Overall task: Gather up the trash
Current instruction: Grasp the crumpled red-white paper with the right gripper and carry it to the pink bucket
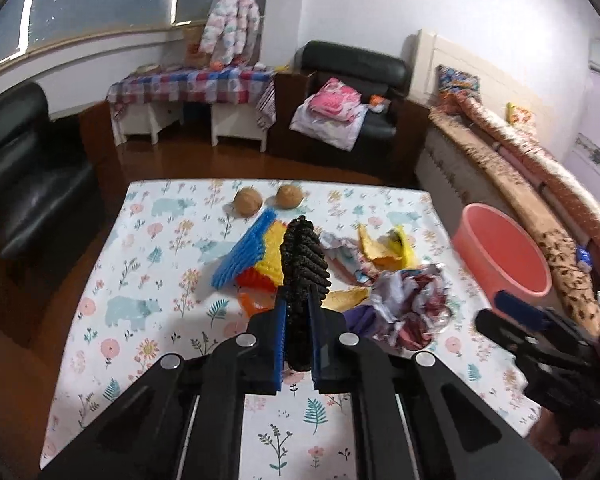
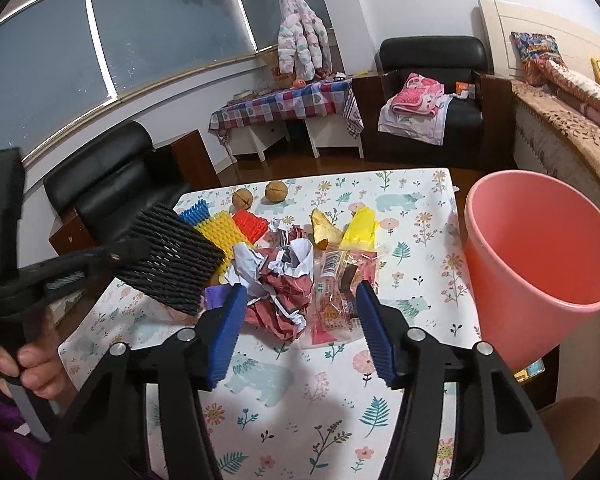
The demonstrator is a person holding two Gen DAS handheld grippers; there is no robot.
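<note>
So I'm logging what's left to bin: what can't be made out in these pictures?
- Purple scrap: mostly hidden in both views, by the black foam net and crumpled paper.
- Pink bin: bottom not visible in either view.
- Wrapper print: too small to read.
- Right gripper: blurred in the left view.

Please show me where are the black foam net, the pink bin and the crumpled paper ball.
black foam net (image 2: 172, 258), right wrist view, middle of its mesh face
pink bin (image 2: 540, 240), right wrist view, inner wall
crumpled paper ball (image 2: 280, 280), right wrist view, its centre
</note>
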